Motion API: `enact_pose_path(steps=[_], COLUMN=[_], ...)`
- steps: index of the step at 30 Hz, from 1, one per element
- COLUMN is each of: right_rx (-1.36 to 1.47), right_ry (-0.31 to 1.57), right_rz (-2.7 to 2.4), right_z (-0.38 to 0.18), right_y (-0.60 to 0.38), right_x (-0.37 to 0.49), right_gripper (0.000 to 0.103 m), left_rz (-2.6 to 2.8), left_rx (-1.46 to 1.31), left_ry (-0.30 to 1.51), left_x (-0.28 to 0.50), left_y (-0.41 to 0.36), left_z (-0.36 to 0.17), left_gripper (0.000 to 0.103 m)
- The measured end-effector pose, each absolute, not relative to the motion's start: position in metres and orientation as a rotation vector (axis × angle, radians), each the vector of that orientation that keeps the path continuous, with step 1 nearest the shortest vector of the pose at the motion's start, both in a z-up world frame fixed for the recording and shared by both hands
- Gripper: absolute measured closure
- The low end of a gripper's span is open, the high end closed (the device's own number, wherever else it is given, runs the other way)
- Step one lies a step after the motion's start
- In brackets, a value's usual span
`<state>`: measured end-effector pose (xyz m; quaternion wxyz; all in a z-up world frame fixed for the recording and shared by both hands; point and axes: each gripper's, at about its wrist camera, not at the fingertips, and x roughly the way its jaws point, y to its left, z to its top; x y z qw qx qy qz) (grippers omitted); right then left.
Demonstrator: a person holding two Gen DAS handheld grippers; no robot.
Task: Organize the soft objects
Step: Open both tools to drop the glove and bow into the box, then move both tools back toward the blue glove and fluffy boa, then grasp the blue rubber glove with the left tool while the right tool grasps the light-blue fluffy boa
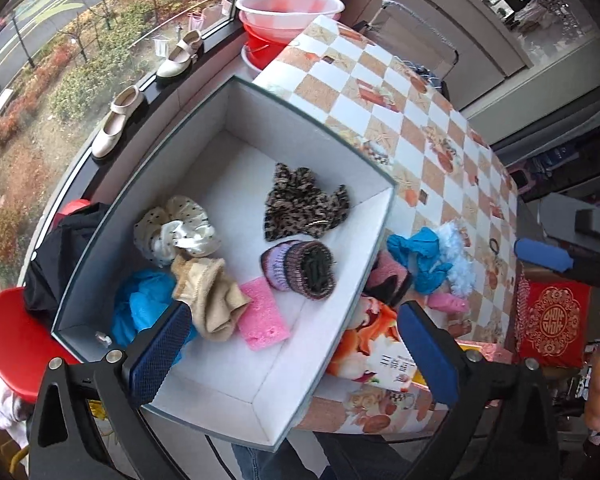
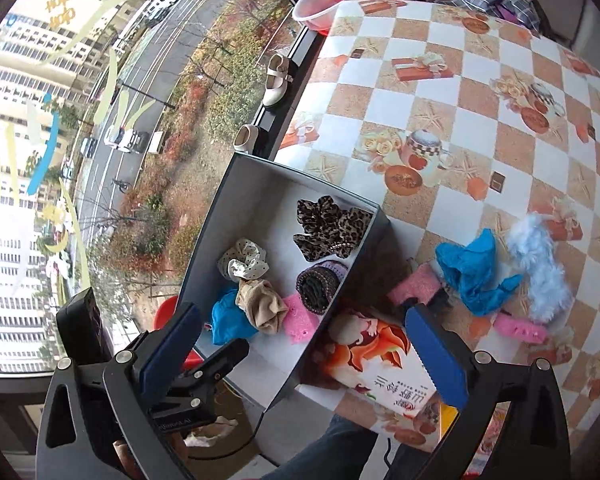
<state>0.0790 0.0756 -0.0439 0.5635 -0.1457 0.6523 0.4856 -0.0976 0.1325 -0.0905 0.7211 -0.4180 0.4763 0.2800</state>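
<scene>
Printed card (image 2: 384, 376) beside box (image 2: 260, 168) shows Chinese characters.

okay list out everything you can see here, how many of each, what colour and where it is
Box: 1, grey outside, white inside, at the table's edge.
Leopard scrunchie: 1, brown-black, in box.
Polka-dot scrunchie: 1, cream, in box.
Knit roll: 1, purple-dark, in box.
Beige cloth: 1, in box.
Pink sponge: 1, in box.
Blue cloth: 1, in box.
Blue cloth on table: 1, beside box.
Fluffy piece: 1, pale blue, on table.
Pink items: at least 2, on table.
Printed carton: 1, orange-white, beside box.
Shoes: 2, cream, windowsill.
Basins: stacked, red-white, beyond table.
Table: 1, checkered.
Left claw: open, over box.
Right claw: open, above box.
</scene>
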Motion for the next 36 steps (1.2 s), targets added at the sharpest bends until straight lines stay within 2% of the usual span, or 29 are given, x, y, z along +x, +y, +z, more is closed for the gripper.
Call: enact_pose_path(steps=[6,13,23,31,36], right_rx=[-0.177,-0.151,-0.372,-0.608,-0.711], right_ry=[1.593,1.574,1.652,1.568,1.497], right_rz=[1.078,0.887,0.683,0.762,0.799], right_z=[-0.013,0.000,-0.122,-0.203,-0.236], right_y=[0.007,-0.080,-0.115,-0.051,-0.019], right_x=[0.121,0.185,0.241,0.242,0.245], right_gripper=[0.000,0.000,0.000,0.000,0.000], left_rz=[0.467,0.351,0.352,0.411,0.402], left_rx=[-0.901,-0.780,-0.633,-0.512,-0.396], left_ry=[1.068,1.164,1.328,1.470,1.554], left_x=[-0.051,0.004,0.066,0.117,0.143], left_y=[0.114,0.077,0.045,0.049,0.044], left_z=[-0.066,-0.060,-0.090,-0.129,-0.161], left_gripper=[0.000,0.000,0.000,0.000,0.000])
